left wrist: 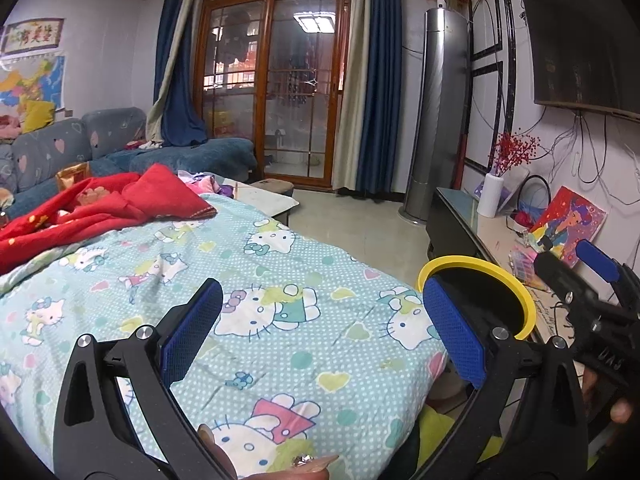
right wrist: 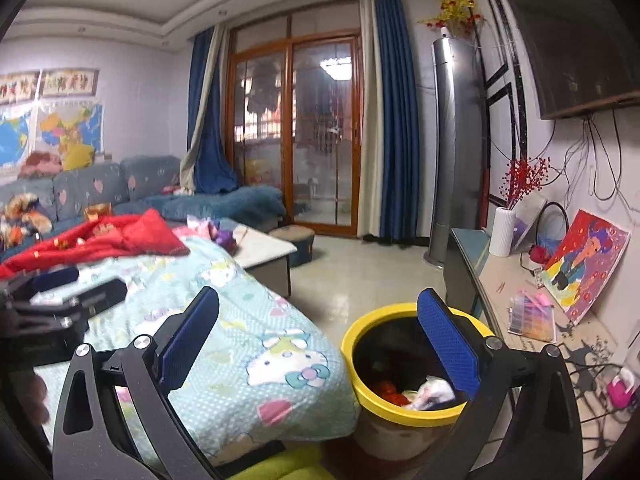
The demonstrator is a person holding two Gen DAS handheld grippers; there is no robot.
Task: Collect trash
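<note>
Below my right claw (right wrist: 318,340), just past its right finger, stands the yellow-rimmed trash bin (right wrist: 360,330) on the floor, beside the hanging edge of the cartoon-cat quilt (right wrist: 224,320). My right claw is released, its blue pads (right wrist: 448,344) spread wide with nothing between them, and it hovers above the gap between the quilt and the bin. Inside the bin I see a crumpled white wrapper (right wrist: 430,390) lying against the near wall and something red (right wrist: 390,390) just beside it; the remaining interior is dark and I cannot tell what else lies there.

My left claw (left wrist: 322,326) is also released and empty, fingers (left wrist: 192,328) far apart, hanging over the quilt. From the left wrist view the bin's yellow rim (left wrist: 516,284) shows just behind the right finger, at the quilt's far edge, and my other claw (left wrist: 596,264) sits beyond it, near the low tabletop (left wrist: 496,236) along the wall.

On that tabletop stand a white vase of red berries (right wrist: 502,232), a colourful painting (right wrist: 588,264) leaning against the wall, and a small stack of bright cards (right wrist: 530,316). A red blanket (left wrist: 104,208) lies bunched on the far part of the quilt, with a blue sofa (left wrist: 52,152) behind it.
</note>
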